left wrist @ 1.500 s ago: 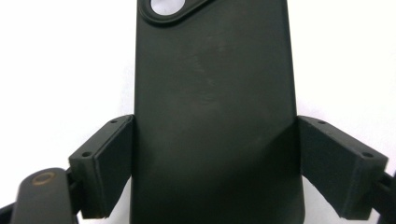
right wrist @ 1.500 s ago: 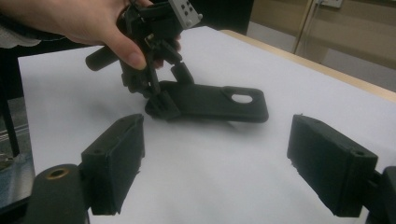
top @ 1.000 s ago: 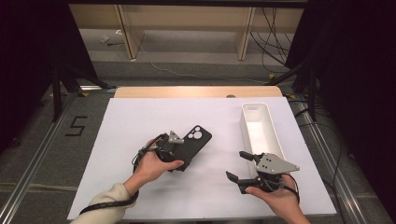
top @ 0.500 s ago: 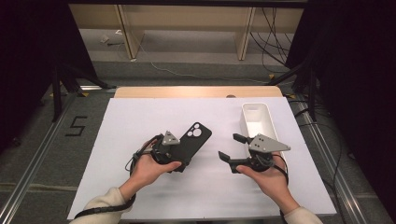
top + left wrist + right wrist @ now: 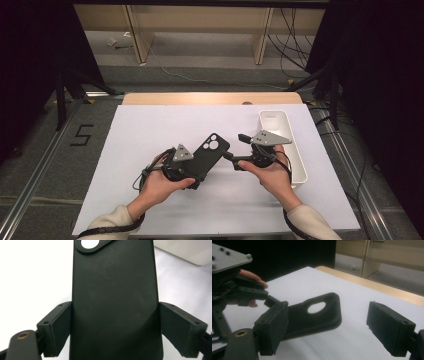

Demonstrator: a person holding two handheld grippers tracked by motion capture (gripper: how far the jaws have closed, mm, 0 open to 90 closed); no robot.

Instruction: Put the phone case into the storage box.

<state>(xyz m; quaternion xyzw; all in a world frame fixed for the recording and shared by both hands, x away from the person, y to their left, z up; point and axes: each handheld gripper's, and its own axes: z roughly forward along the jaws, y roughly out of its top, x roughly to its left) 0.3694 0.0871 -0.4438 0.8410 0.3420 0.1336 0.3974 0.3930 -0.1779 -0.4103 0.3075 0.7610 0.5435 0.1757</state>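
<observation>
Black phone case (image 5: 207, 157) is held off the white tabletop (image 5: 150, 135) by the left gripper (image 5: 192, 172), roughly mid-table, camera cutout end pointed away from the person and toward the white bin (image 5: 295, 155). In left gripper view the case (image 5: 115, 302) is seen clamped across its width: both pads (image 5: 58, 327) are pressed flat on its long edges, so the grip is closed on the case, approx. at its lower half; cutout is seen at top of frame, bin corner (image 5: 180, 252) at upper right. Left hand (image 5: 162, 187) is wrapped around the gripper body, cable looped out to the side. Right gripper (image 5: 235, 150) is seen in high view just right of the case, near its cutout end, jaws aimed at it, grey plate on top, bin right behind the right hand (image 5: 272, 172). In right gripper view its jaws are spread wide w/ nothing clamped: the case (image 5: 317, 315) lies beyond the pads, partly hidden behind the near pad (image 5: 273, 327), tilted above the tabletop, oval cutout visible; no pad contact is seen. Left gripper (image 5: 269, 301) is seen there at frame left on the far end of the case. Bin interior can't be judged from here. Wooden table edge (image 5: 210, 98) is exposed past the white top.
</observation>
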